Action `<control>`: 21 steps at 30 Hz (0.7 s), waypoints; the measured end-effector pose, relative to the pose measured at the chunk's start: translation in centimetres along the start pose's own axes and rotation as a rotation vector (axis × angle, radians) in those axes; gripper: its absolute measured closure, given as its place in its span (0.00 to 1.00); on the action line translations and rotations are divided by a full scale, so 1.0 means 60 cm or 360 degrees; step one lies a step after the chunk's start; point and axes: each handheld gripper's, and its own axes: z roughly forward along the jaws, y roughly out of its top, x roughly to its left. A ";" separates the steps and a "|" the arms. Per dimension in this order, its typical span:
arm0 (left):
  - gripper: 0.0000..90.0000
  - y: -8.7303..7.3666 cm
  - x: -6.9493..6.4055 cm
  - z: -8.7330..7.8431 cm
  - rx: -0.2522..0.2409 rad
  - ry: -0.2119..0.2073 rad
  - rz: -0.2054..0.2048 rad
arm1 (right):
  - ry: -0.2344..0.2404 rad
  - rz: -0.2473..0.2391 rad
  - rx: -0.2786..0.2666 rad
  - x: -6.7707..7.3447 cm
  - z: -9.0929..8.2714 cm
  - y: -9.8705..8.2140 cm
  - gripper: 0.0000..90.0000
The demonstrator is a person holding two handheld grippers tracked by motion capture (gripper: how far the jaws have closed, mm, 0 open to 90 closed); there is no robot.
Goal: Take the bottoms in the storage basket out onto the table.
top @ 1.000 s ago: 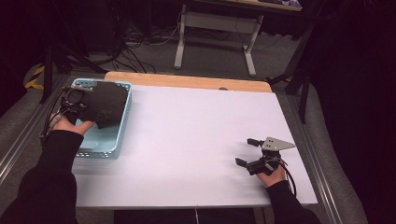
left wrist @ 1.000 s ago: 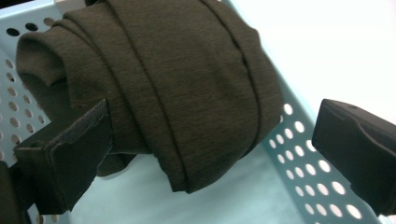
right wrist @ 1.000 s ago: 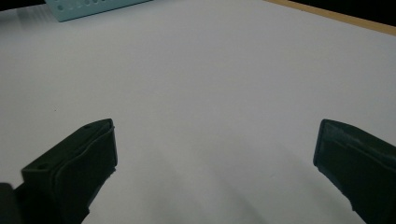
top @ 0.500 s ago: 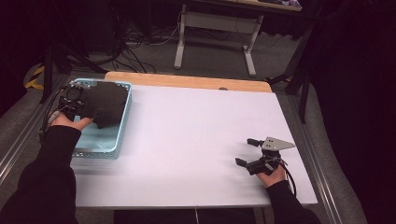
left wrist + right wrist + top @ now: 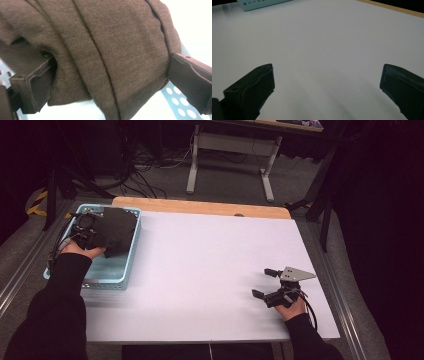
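Note:
A dark brown cloth (image 5: 117,230) lies bunched in the far end of a light blue perforated basket (image 5: 107,280) at the table's left. My left gripper (image 5: 97,234) is in the basket, pressed against the cloth. In the left gripper view the folded cloth (image 5: 112,50) fills the gap between the two jaws, which stand wide apart and touch it on both sides, so this gripper (image 5: 110,77) is open. My right gripper (image 5: 261,282) rests low over the white table (image 5: 210,270) at the right, open with nothing between its fingers (image 5: 252,87).
The basket's corner (image 5: 259,5) appears far off in the right gripper view. A wooden strip (image 5: 200,206) runs along the table's far edge. Beyond it are desk legs (image 5: 192,165) and cables on the floor. Metal rails (image 5: 25,270) flank the table.
My left hand has edged slightly forward in the basket, pushing into the cloth. The right gripper has not moved.

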 end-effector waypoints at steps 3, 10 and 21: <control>0.01 0.001 0.002 0.006 0.0002 -0.0028 -0.0005 | 0.0005 -0.0004 0.0000 0.000 0.000 0.000 0.00; 0.00 0.002 0.006 0.017 0.0016 -0.0111 -0.0033 | 0.0005 -0.0008 0.0001 0.000 0.001 0.000 0.00; 0.00 0.007 0.012 0.041 0.0068 -0.0221 -0.0038 | 0.0007 -0.0011 0.0002 0.000 0.001 0.000 0.00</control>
